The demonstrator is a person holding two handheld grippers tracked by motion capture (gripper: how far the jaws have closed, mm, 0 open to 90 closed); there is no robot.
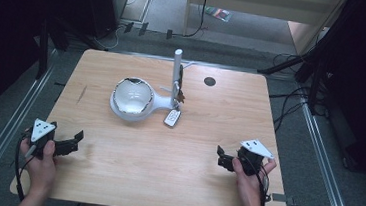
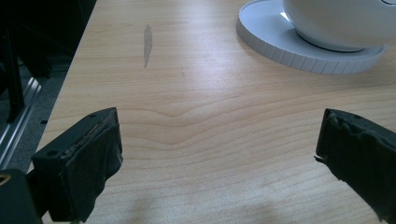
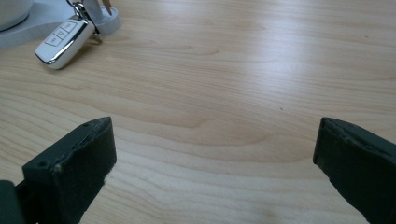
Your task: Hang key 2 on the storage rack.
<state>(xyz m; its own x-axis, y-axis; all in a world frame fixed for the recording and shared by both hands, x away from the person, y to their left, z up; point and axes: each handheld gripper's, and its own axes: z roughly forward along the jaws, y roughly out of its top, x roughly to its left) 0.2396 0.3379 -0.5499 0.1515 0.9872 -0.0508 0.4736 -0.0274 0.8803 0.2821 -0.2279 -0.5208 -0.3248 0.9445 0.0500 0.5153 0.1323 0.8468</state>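
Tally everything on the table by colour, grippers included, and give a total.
White: 2, the bowl-shaped stand with its upright post and the car key fob
Black: 3, the left gripper, the right gripper, both with jaws apart, and the round disc near the table's far edge
Total: 5

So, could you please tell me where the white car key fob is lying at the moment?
In the high view the car key fob lies mid-table, beside the base of the white stand, just right of the white bowl-shaped lamp.
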